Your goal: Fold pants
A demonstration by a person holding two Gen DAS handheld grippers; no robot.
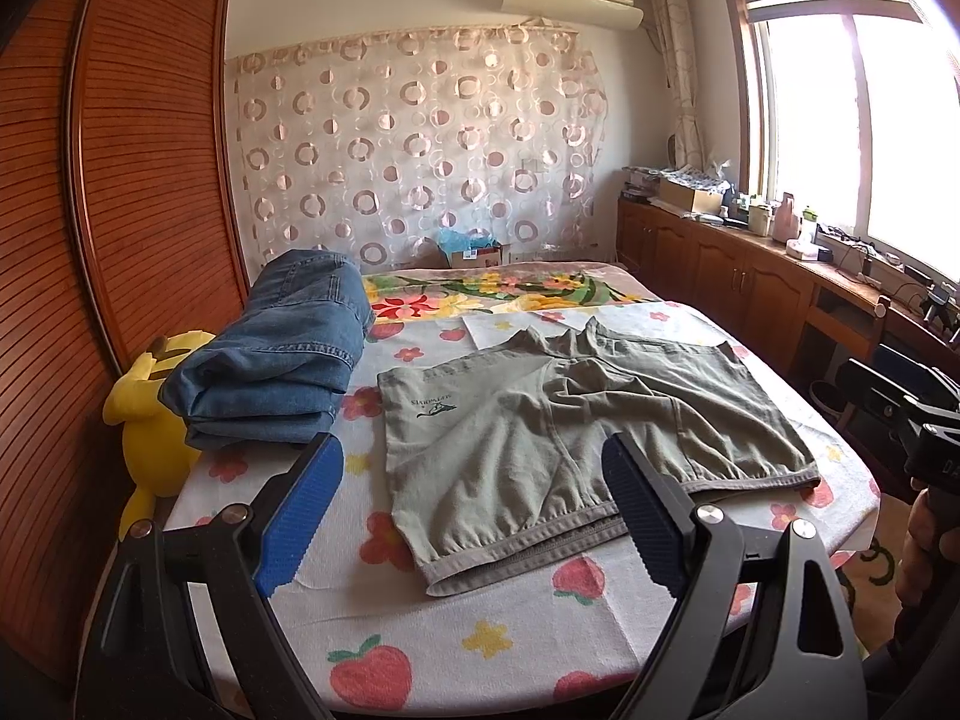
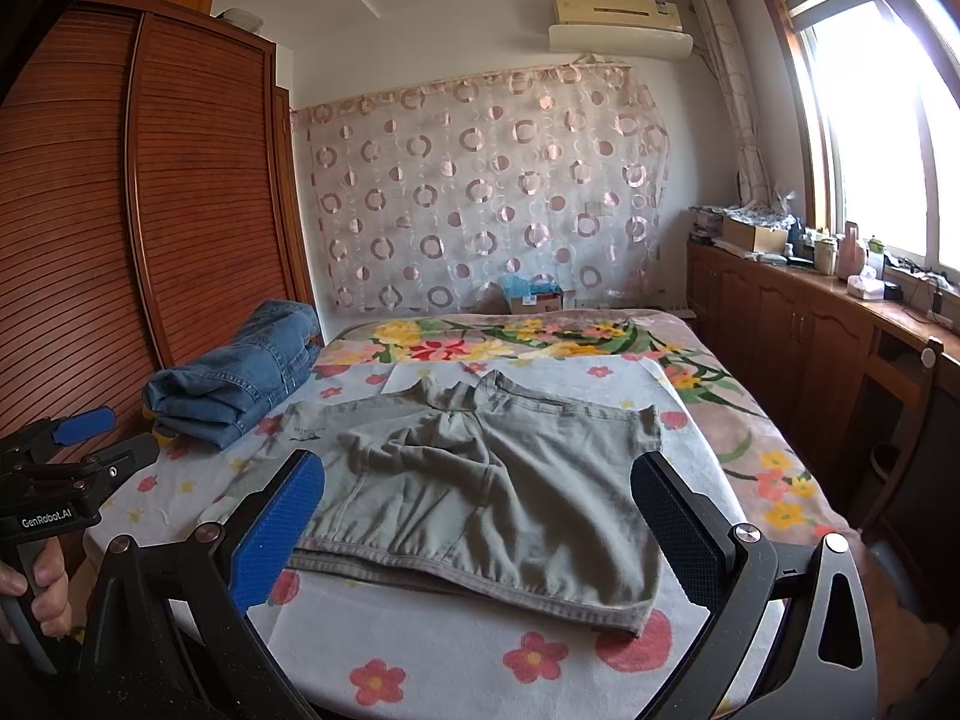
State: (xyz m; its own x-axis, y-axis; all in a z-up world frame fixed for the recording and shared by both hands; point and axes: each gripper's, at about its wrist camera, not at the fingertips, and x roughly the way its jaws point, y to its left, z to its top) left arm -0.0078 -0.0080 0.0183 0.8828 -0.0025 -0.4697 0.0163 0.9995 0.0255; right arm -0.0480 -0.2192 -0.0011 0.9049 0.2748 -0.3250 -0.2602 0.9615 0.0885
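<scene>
A: Where are the pants?

B: The grey-green shorts point(image 1: 576, 426) lie flat on the bed point(image 1: 456, 648), close to its near edge, waistband toward that edge and leg openings pointing at the far wall. The cloth is rumpled through the middle, and a small dark logo point(image 1: 433, 407) sits near one leg hem, on the side facing the wardrobe.

A: Are the claws on them?

B: No. The left gripper point(image 1: 474, 510) hangs above the near edge with its jaws spread wide and nothing between them; its blue pads point(image 1: 300, 516) frame the waistband without touching it. The right gripper point(image 2: 480, 516) is likewise wide open and empty, over the same near edge, the shorts showing between its fingers.

A: Can you see who holds them?

B: Only in part. In the right wrist view a hand point(image 2: 36, 594) grips the left tool's handle at the lower left.

A: What else is on the bed?

B: A stack of folded jeans point(image 1: 276, 360) rests along the wardrobe-side edge, just beside the shorts but apart from them. A yellow plush toy point(image 1: 153, 420) sits at that edge, against the jeans. A white sheet printed with strawberries and flowers covers the near half; a floral blanket point(image 1: 498, 291) covers the far end.

A: Beyond the bed?

B: A slatted wooden wardrobe point(image 1: 120, 192) on one side, a low wooden cabinet point(image 1: 738, 276) under the window point(image 1: 852, 108) on the other, and a ring-patterned curtain point(image 1: 420, 144) on the far wall.
</scene>
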